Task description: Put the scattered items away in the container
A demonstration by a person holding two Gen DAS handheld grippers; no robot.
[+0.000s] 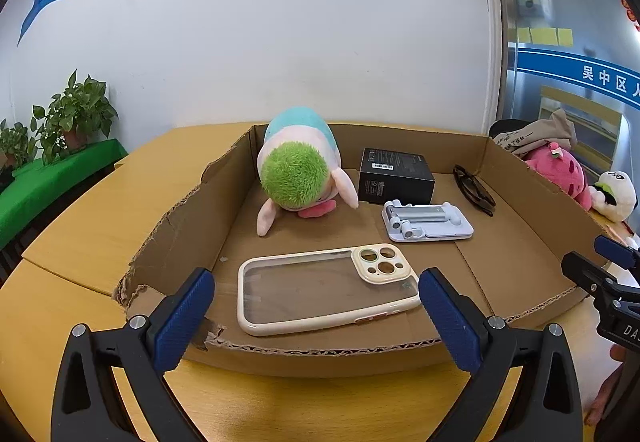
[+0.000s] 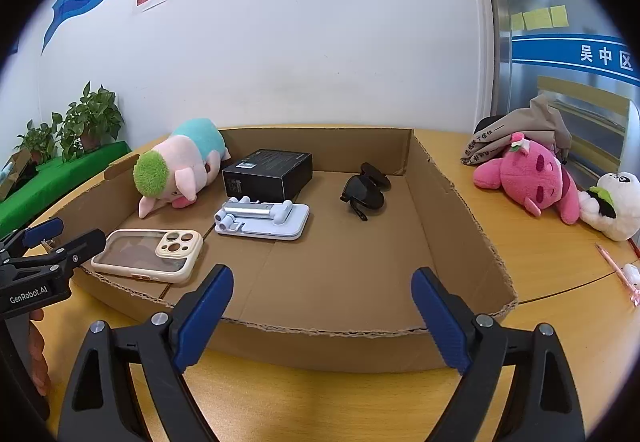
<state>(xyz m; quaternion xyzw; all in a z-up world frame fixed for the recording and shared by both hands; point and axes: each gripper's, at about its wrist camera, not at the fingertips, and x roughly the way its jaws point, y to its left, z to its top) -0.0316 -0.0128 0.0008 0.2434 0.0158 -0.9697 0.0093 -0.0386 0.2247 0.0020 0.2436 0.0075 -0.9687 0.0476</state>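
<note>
A shallow cardboard box (image 1: 344, 356) (image 2: 472, 218) lies on the wooden table. Inside it are a cream phone case (image 1: 326, 288) (image 2: 150, 252), a white phone stand (image 1: 426, 221) (image 2: 264, 220), a black box (image 1: 394, 176) (image 2: 270, 174), black sunglasses (image 1: 474, 190) (image 2: 366, 190) and a plush pig with green hair (image 1: 298, 170) (image 2: 180, 162). My left gripper (image 1: 316, 316) (image 2: 64, 234) is open and empty at the box's near wall, before the phone case. My right gripper (image 2: 322, 316) (image 1: 596, 262) is open and empty at the near wall too.
A pink plush (image 2: 532, 176) (image 1: 560, 172), a panda plush (image 2: 612, 204) (image 1: 616, 194) and a grey cloth bag (image 2: 520, 132) lie on the table right of the box. A pink pen (image 2: 618, 272) lies at the far right. Potted plants (image 1: 76, 114) stand at the left.
</note>
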